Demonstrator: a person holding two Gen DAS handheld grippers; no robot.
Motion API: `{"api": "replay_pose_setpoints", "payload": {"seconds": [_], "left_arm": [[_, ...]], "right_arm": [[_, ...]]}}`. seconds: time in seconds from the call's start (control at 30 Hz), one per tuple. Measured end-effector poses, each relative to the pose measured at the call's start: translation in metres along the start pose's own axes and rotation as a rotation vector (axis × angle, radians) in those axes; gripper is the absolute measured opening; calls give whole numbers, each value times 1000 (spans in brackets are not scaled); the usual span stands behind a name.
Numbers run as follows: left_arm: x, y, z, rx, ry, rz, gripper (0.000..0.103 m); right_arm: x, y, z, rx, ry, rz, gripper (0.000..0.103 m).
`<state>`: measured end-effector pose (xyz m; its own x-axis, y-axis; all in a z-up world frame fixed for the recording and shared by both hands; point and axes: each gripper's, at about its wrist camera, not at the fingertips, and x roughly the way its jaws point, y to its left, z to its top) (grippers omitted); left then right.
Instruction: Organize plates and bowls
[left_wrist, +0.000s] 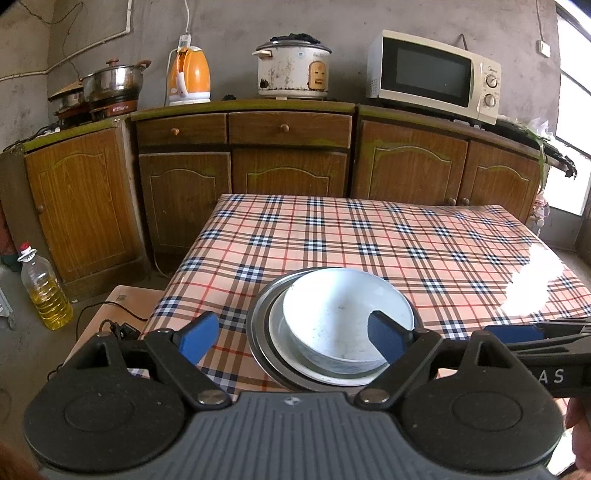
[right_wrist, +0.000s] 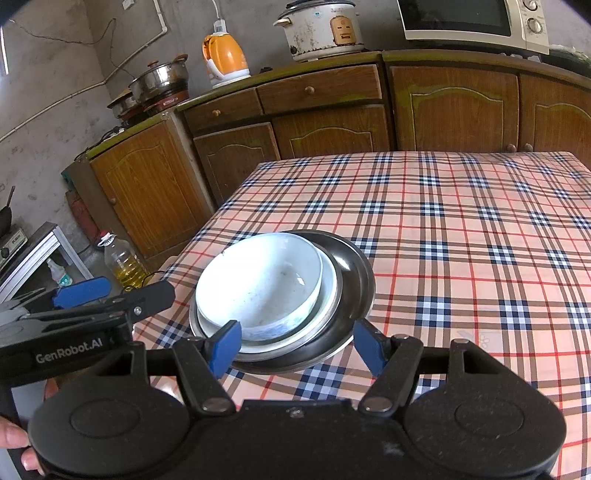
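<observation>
Kitchen interior. Rear wall (left_wrist: 332, 22): bare grey cement w/ surface-run cable. Along it, wood-grain base cabinets (left_wrist: 288, 162) w/ drawers and arched doors. On top, L to R: steel pot (left_wrist: 112, 79), orange kettle (left_wrist: 189, 75), rice cooker (left_wrist: 293, 70), microwave (left_wrist: 434, 75). Foreground: table w/ plaid cloth (left_wrist: 369, 236). Oil bottle (left_wrist: 44, 291) on grey floor (left_wrist: 22, 354). Window (left_wrist: 574, 110) at right; daylight glare on cloth.

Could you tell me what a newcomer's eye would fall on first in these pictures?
First the white bowl, stacked on a white plate inside a metal dish near the checked table's front-left corner. Then the orange kettle on the counter behind.
</observation>
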<state>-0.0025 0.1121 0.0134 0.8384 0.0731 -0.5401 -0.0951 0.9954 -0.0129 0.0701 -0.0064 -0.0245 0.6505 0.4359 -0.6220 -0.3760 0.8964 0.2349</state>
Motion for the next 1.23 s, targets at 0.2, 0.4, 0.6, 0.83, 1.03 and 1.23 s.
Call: {"api": "replay_pose_setpoints", "payload": {"seconds": [0.2, 0.4, 0.6, 0.83, 1.03, 1.23], "left_arm": [[0, -1, 0, 4, -1, -6, 87], [1, -2, 0, 9, 1, -10, 84], [2, -3, 0, 6, 13, -5, 86], [8, 1, 0, -22, 49, 12, 98], [8, 1, 0, -22, 40, 35, 103], [10, 1, 0, -32, 62, 21, 102]], "right_arm": [[0, 0, 0, -1, 0, -1, 80], [1, -1, -1, 0, 1, -1, 80], [1, -2, -2, 2, 2, -2, 80], [6, -5, -4, 10, 5, -8, 80], [6, -6, -4, 17, 6, -13, 80], [7, -8, -5, 22, 8, -23, 80]]}}
